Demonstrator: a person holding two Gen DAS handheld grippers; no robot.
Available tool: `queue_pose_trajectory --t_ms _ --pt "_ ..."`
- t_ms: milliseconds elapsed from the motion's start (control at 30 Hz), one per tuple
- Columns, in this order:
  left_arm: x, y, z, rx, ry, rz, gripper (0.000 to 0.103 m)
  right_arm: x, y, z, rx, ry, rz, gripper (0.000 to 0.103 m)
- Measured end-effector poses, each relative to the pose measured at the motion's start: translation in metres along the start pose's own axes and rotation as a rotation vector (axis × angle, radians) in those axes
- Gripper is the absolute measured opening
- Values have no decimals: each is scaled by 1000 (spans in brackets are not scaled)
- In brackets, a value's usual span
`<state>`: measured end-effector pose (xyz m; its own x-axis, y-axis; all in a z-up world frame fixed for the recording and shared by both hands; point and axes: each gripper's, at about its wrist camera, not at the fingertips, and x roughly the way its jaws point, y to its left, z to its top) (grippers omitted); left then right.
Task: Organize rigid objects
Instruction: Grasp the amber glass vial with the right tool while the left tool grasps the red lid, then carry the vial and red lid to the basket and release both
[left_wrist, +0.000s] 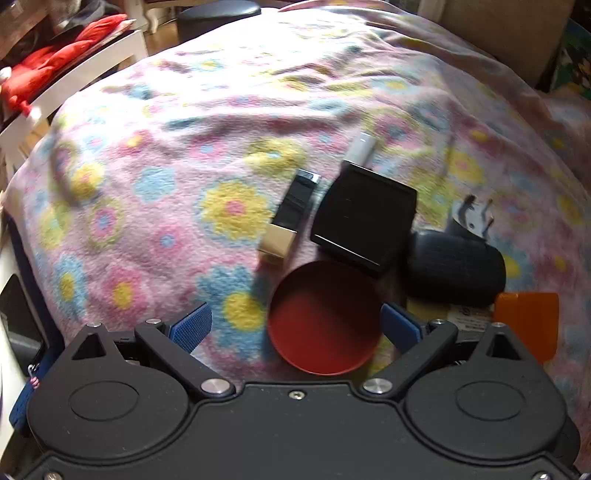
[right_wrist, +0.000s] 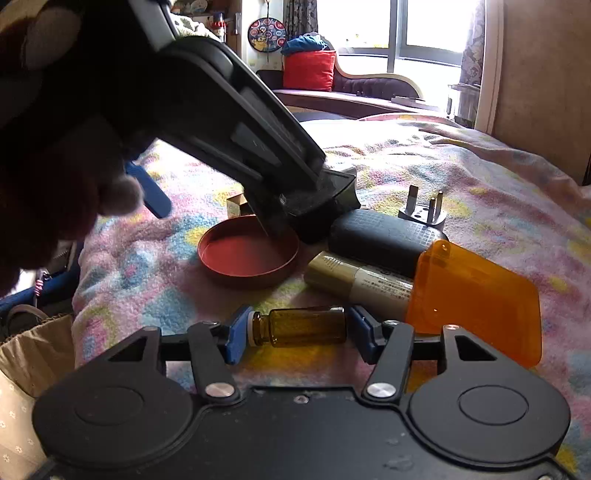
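- Left wrist view: bed w/ floral fleece blanket (left_wrist: 155, 177), pink/blue/yellow; red cushions far left by a white frame.
- Landmark = red round lid (left_wrist: 325, 321), lying open side up on the blanket.
- Left tongs (left_wrist: 299, 325) spread wide, holding nothing; the lid sits between the blue pads, nearer the right one, contact unclear.
- Just beyond the lid: black square box (left_wrist: 364, 218); left of the box, a black-and-gold lipstick (left_wrist: 291, 218); right of the lid, a dark textured case (left_wrist: 456, 267) w/ a plug adapter (left_wrist: 469, 218) behind it.
- Right wrist view: same bed, window and red cushion in the bkgd; the other tool and a dark sleeve fill the upper left.
- Right tongs (right_wrist: 297, 330) closed in on a small amber glass vial (right_wrist: 306, 326), lying sideways, pads at both ends.
- Vial is in front of the red round lid (right_wrist: 248, 251); right of the lid, a gold-capped tube (right_wrist: 354, 277) and an orange translucent box (right_wrist: 476, 299).
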<state>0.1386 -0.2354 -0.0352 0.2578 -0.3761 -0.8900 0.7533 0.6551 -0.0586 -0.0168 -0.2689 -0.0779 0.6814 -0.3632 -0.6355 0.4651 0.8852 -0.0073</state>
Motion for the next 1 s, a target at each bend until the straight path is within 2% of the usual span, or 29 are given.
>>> queue_pose_trajectory --t_ms 133,267,367,433,467,500,733,867,1000 --pt "1 -13 -2 43 -14 1 95 0 3 -2 -8 -13 -11 56" --pt "10 -21 -4 78 4 32 98 1 3 -4 -8 -20 -14 56" --pt "20 -19 -4 56 24 44 99 0 2 -5 -5 -23 -15 56" --pt "21 -16 -3 32 32 17 95 0 1 -5 -1 -25 -15 56" --pt "20 -14 -3 27 33 -5 80 0 1 -5 2 -25 -14 56" --pt "20 -13 -3 22 40 -20 70 0 2 -5 3 -26 -15 56" --pt "12 -3 -6 -11 45 8 70 -4 4 -2 -2 -20 -27 52" --pt "-11 14 -10 -27 38 46 70 -8 6 3 -1 4 -23 52" --pt "-38 42 -19 -59 31 97 70 -16 8 11 40 29 17 51"
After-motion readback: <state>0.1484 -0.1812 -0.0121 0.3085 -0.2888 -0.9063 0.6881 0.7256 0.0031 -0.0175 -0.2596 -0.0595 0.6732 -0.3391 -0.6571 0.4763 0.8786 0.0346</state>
